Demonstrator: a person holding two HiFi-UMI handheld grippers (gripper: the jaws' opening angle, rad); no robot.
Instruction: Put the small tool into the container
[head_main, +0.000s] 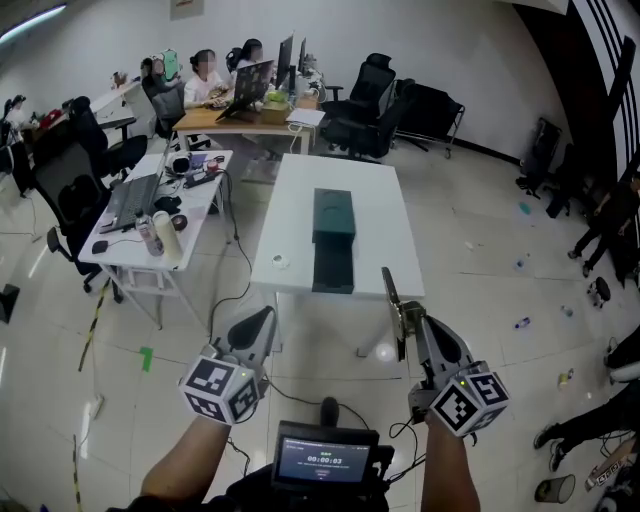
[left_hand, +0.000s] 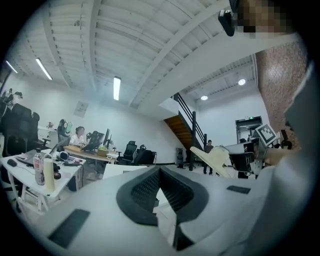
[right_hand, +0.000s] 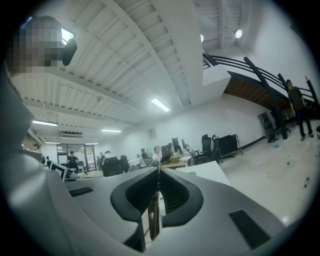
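A dark green container (head_main: 333, 240) lies in the middle of the white table (head_main: 380, 215), ahead of both grippers. A small white object (head_main: 280, 261) sits on the table left of the container; it is too small to identify. My left gripper (head_main: 268, 313) is held level short of the table's near edge, its jaws (left_hand: 160, 170) closed tip to tip with nothing between them. My right gripper (head_main: 388, 278) is also level and short of the table, its jaws (right_hand: 159, 169) together. A thin brownish strip shows low in their slit; I cannot tell what it is.
A cluttered desk (head_main: 120, 235) with a laptop and bottles stands to the left, with office chairs (head_main: 70, 190) behind it. People sit at a far desk (head_main: 240, 120). Black chairs (head_main: 370, 100) stand beyond the table. Litter dots the floor at right (head_main: 520, 322).
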